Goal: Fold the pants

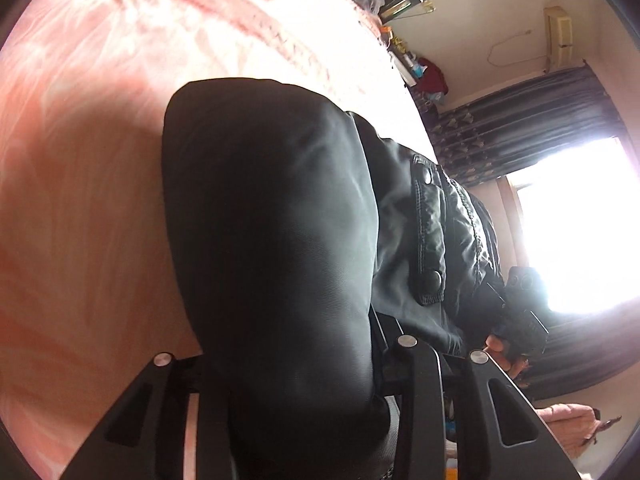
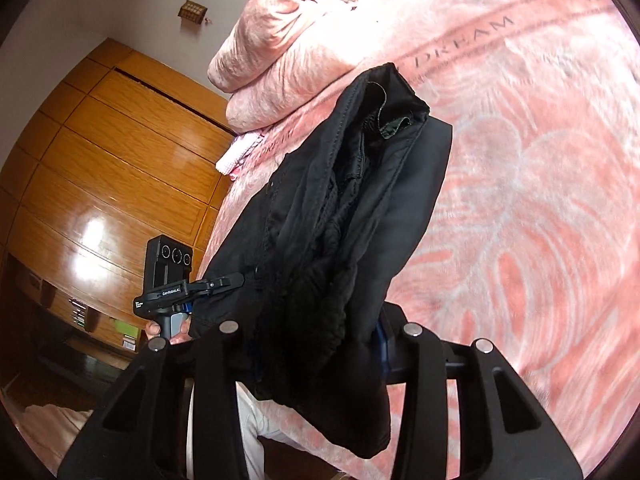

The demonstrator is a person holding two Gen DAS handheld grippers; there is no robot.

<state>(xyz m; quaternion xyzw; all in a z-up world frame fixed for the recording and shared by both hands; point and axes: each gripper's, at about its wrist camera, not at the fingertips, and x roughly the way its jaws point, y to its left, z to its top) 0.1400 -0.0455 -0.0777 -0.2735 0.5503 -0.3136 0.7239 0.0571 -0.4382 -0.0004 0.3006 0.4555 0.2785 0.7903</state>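
Note:
The black pants [image 1: 272, 216] hang bunched between both grippers, lifted above the pink bed [image 1: 72, 128]. My left gripper [image 1: 304, 384] is shut on one end of the pants, whose cloth covers the fingertips. My right gripper [image 2: 320, 360] is shut on the other end of the pants [image 2: 344, 208], with the waistband and lining folds facing the camera. The left gripper also shows in the right wrist view [image 2: 224, 282], clamped on the pants' edge. The right gripper's body shows in the left wrist view [image 1: 520, 320], held by a hand.
A pink bedspread [image 2: 520, 160] with "DREAM" lettering covers the bed. A rolled pink blanket [image 2: 288, 40] lies near the bed's head. A wooden wardrobe [image 2: 100, 160] stands beside the bed. A bright window [image 1: 580, 220] with dark curtains [image 1: 520, 120] faces the left gripper.

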